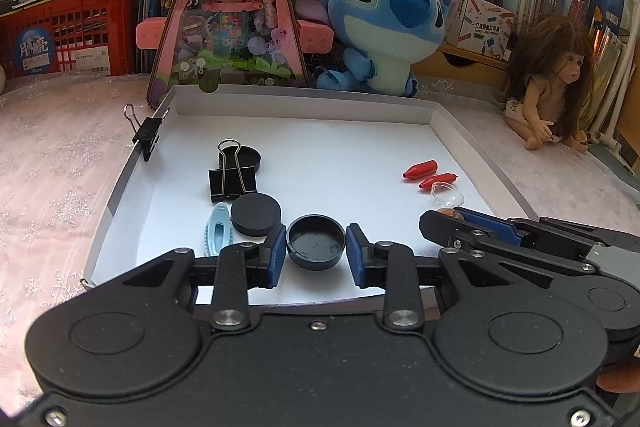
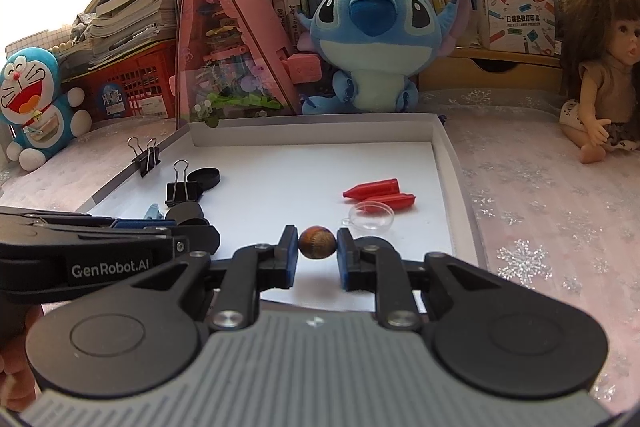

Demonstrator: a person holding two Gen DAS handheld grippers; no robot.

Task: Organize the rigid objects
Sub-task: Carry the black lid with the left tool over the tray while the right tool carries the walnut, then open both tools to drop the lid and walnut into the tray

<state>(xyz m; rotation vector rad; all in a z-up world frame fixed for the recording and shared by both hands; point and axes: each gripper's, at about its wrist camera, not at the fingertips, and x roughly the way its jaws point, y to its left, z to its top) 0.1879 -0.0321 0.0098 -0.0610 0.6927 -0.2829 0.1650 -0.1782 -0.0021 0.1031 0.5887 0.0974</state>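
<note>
White cardboard makes up the shallow tray (image 1: 442, 115) on the lace-covered desk (image 1: 60, 155), and the small things in it look sorted by kind. On the left side lie the dark pieces: a black binder clip (image 1: 231, 175), a black round cap (image 1: 249, 157) behind it, a black disc (image 1: 256, 214) in front, and a pale blue oval piece (image 1: 218, 231) touching the disc. On the right side lie two red pointed caps (image 2: 378, 195) side by side, with a clear plastic dome (image 2: 372, 215) just in front of them. A second binder clip (image 1: 146, 135) is clamped on the tray's left wall, perhaps to keep that wall upright. The left gripper (image 1: 316, 247) is narrowed around an upturned black cap (image 1: 316, 242), its blue pads at the rim on both sides, held low near the other black pieces, so my guess is that it belongs in that group. The right gripper (image 2: 317, 242) is closed on a brown bead (image 2: 317, 242), pinched across its middle so the round thing cannot roll away, just beside the dome and near the tray's front edge. Both pieces seem to be carried just above the tray floor. A blue plush toy (image 1: 386, 27) and a doll (image 1: 550, 87) sit beyond the tray.
</note>
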